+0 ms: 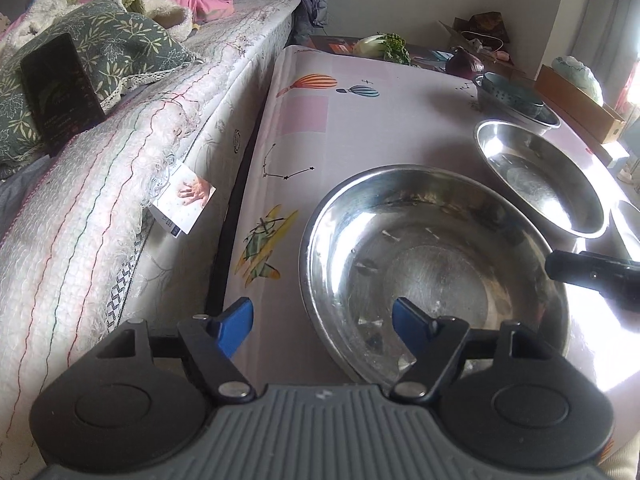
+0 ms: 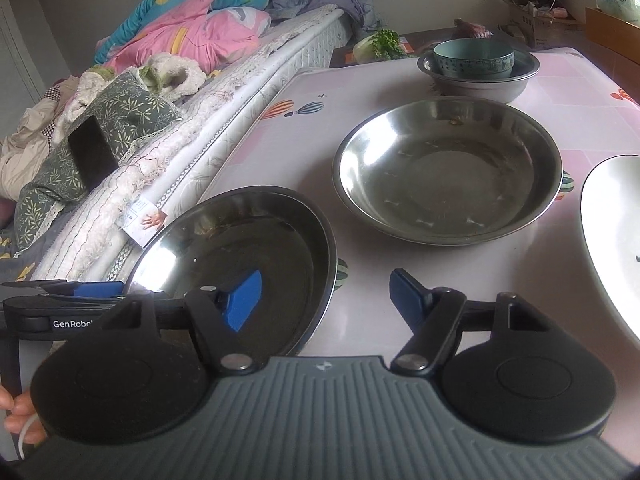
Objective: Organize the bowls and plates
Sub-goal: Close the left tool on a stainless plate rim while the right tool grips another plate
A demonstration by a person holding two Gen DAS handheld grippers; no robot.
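Both grippers' fingers wide, holding nothing. Left gripper straddles near-left rim of near steel plate. Right gripper over the table, right of that plate. 2nd steel plate farther; teal bowl nested in grey bowl far; white plate right

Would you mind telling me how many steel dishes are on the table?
3: the near dish by the left gripper, the middle dish, and the far dish holding a teal bowl. Others may be hidden.
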